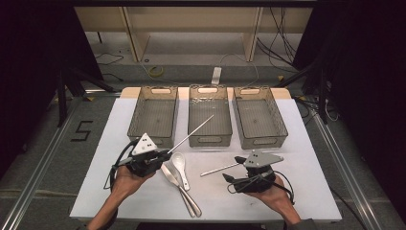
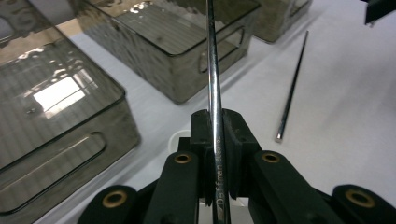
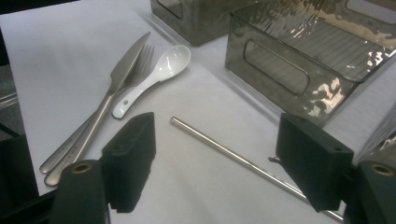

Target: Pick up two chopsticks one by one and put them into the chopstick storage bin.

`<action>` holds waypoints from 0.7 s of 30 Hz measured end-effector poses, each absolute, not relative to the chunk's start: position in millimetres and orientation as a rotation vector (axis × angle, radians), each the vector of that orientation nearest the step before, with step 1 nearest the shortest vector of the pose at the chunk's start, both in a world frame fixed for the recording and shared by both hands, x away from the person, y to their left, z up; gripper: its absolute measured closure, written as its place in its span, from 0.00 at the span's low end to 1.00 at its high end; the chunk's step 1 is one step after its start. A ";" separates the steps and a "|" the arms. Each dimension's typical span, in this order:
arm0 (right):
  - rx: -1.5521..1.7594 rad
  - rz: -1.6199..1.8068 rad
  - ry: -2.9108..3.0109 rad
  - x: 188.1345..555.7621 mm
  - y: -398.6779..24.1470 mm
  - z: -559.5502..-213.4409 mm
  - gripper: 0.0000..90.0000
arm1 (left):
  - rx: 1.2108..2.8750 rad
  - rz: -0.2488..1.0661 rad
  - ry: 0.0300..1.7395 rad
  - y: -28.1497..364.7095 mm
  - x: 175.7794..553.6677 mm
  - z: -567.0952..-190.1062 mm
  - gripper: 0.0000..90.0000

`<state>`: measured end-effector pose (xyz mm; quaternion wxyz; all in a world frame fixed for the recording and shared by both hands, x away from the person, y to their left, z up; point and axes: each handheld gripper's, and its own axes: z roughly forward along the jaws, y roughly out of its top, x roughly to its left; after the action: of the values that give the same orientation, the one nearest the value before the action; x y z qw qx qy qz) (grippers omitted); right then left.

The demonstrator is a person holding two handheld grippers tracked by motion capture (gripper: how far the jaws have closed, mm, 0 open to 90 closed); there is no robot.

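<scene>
My left gripper (image 1: 160,154) clamps one thin steel chopstick (image 1: 191,131) by its engraved end; the rod rises toward two o'clock over the front wall of the middle bin (image 1: 209,140). The second chopstick (image 1: 219,169) lies flat on the white table, between my right gripper's (image 3: 215,158) parted jaws, untouched.

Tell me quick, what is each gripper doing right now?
Left gripper: shut on a metal chopstick.
Right gripper: open, holding nothing; the other metal chopstick lies on the table between its jaws.
</scene>
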<state>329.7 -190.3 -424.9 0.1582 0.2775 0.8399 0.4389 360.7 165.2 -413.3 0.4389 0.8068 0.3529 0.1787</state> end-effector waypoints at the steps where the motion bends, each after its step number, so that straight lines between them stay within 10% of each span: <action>1: 0.799 1.247 2.405 329.6 -190.6 -425.9 0.31 | 1.996 0.452 0.891 168.0 362.7 -412.5 0.92; 21: 0.841 1.223 2.390 321.3 -195.8 -431.3 0.28 | 1.813 0.543 1.238 208.9 429.7 -415.8 0.92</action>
<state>321.3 -195.8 -431.3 0.1635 0.2948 0.8382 0.4288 429.7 208.9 -415.8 0.4261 0.7252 0.4952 0.2174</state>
